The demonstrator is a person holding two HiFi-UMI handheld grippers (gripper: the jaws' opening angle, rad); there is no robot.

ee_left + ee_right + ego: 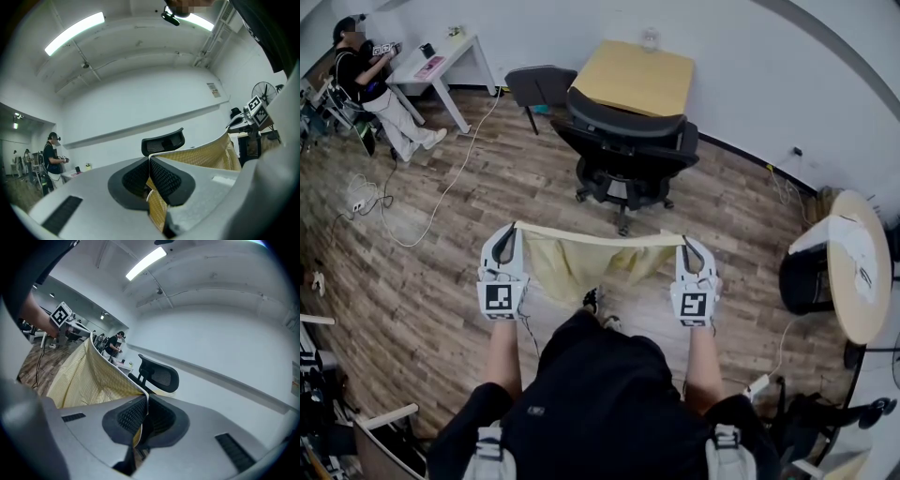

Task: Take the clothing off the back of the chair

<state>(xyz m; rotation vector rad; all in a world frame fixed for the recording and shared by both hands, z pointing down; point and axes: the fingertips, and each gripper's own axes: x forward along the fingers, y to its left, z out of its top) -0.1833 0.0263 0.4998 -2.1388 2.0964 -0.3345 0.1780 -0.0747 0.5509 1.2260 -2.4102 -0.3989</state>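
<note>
A pale yellow garment (581,258) hangs stretched between my two grippers, well in front of the black office chair (623,150), whose back is bare. My left gripper (504,246) is shut on the garment's left end, the cloth (206,157) pinched between its black pads (164,180). On the other side, my right gripper (691,255) is shut on the right end, with cloth (93,376) running away from its jaws. The chair's headrest (163,140) shows beyond the left jaws, and the headrest (159,376) also appears beyond the right jaws.
A tan desk (637,77) stands behind the chair against the white wall. A round table (858,262) and a black bin (806,281) are at the right. A seated person (370,80) works at a white desk (441,61) far left. Cables (412,216) lie on the wood floor.
</note>
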